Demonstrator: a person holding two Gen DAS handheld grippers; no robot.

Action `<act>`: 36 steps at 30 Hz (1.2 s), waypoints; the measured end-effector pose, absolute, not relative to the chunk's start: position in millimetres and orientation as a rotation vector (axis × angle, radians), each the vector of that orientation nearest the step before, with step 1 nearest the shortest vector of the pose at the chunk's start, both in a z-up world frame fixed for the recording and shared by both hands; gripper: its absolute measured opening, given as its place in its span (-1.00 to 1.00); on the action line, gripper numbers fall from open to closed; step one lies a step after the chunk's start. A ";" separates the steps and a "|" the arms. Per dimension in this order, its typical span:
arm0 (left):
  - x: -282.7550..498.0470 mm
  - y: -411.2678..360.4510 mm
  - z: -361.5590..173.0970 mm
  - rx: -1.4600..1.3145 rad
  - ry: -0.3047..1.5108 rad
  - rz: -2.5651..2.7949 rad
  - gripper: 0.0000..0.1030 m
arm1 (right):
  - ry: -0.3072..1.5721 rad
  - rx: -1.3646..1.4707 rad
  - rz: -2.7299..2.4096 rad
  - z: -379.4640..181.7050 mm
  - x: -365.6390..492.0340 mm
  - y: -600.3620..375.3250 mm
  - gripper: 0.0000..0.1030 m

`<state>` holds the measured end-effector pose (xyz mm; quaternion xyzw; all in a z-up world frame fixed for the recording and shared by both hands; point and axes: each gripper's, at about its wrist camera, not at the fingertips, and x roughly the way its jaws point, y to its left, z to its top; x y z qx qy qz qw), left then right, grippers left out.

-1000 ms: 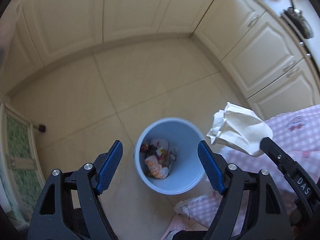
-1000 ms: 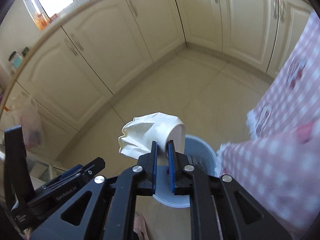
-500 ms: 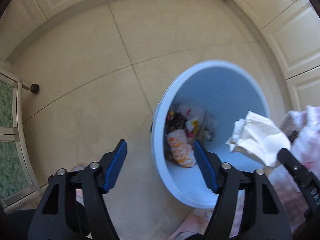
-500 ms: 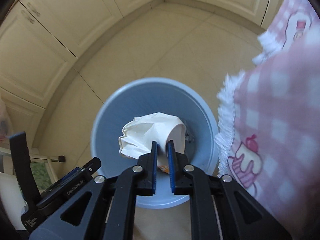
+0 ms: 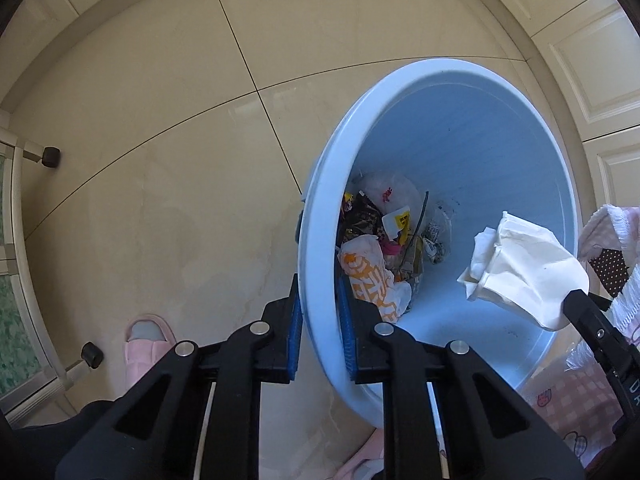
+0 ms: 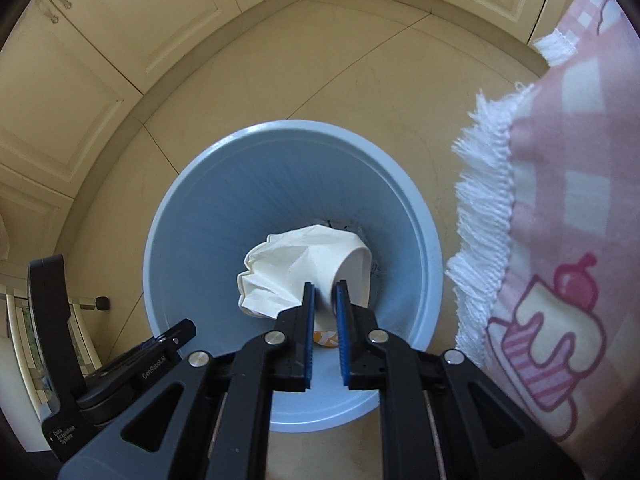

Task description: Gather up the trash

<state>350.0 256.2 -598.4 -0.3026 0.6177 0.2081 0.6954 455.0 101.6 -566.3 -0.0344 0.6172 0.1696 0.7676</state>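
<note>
Your left tool (image 5: 319, 322) has just closed on the bin (image 5: 460, 80) rim. Your right tool (image 6: 325, 300) pinches the crumpled paper (image 6: 304, 268) over it; if the bin tips, the paper may land on the floor (image 5: 160, 160).

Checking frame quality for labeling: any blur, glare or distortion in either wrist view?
Left wrist: sharp, heavy fisheye bowing the floor grout lines, dark vignette corners, soft sheen on tiles; bin interior evenly lit. Right wrist: sharp too; cabinets curve; tablecloth at right slightly washed out; crumpled paper bright but not clipped.
</note>
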 end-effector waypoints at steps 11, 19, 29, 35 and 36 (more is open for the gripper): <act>347.0 255.7 -593.9 -0.674 1.387 0.456 -0.69 | 1.258 -0.155 0.381 -557.4 448.7 113.3 -0.51; 345.1 256.5 -561.3 -0.615 1.341 0.495 0.00 | 1.232 -0.203 0.387 -538.8 445.8 113.8 -0.44; 335.9 246.9 -447.3 -0.550 1.147 0.444 0.46 | 1.080 -0.249 0.389 -452.3 425.1 114.5 -0.33; 307.2 230.3 -363.6 -0.478 1.005 0.414 0.65 | 0.952 -0.257 0.376 -367.4 396.8 107.2 -0.13; 299.8 226.7 -345.8 -0.466 0.975 0.414 0.67 | 0.923 -0.259 0.370 -349.4 389.1 103.7 -0.11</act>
